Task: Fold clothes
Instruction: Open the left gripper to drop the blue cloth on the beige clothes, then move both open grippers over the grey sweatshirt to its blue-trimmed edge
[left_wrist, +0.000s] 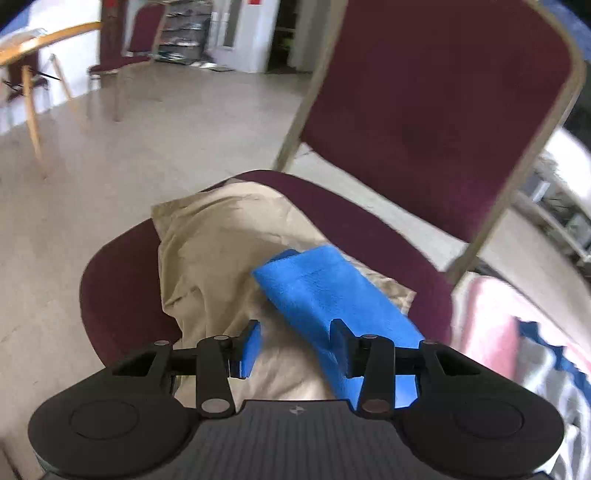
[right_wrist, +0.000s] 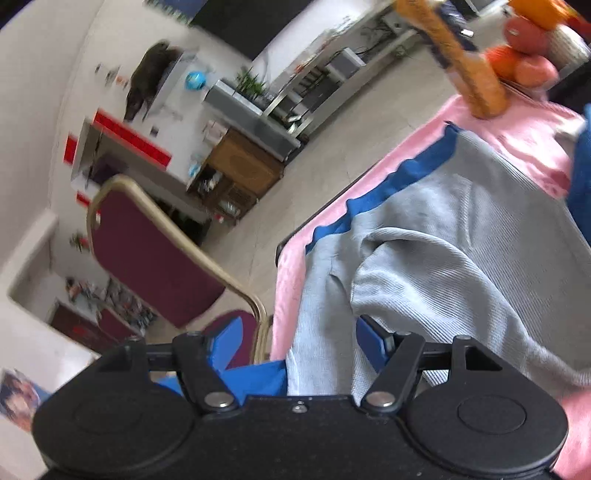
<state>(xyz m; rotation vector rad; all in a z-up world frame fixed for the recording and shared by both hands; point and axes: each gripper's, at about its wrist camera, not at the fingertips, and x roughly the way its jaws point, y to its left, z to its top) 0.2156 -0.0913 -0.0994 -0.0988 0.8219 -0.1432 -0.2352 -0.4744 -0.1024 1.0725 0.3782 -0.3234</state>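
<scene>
In the left wrist view a beige garment (left_wrist: 221, 258) lies crumpled on the seat of a maroon chair (left_wrist: 424, 110). A folded blue cloth (left_wrist: 325, 291) rests on top of it. My left gripper (left_wrist: 295, 343) hovers just over both, open, with only beige fabric showing between its fingers. The blue cloth's near end runs behind the right fingertip (left_wrist: 341, 338). In the right wrist view a grey ribbed garment (right_wrist: 443, 258) with blue trim (right_wrist: 399, 177) is spread on a pink table cover (right_wrist: 517, 140). My right gripper (right_wrist: 299, 339) is open, with grey fabric lying between its fingers.
The chair frame (right_wrist: 177, 236) stands close to the table's corner. Oranges (right_wrist: 524, 55) and an orange plush thing (right_wrist: 469, 66) sit at the table's far end. A wooden table (left_wrist: 37, 48) and another maroon chair (left_wrist: 140, 48) stand across the tiled floor (left_wrist: 184, 122).
</scene>
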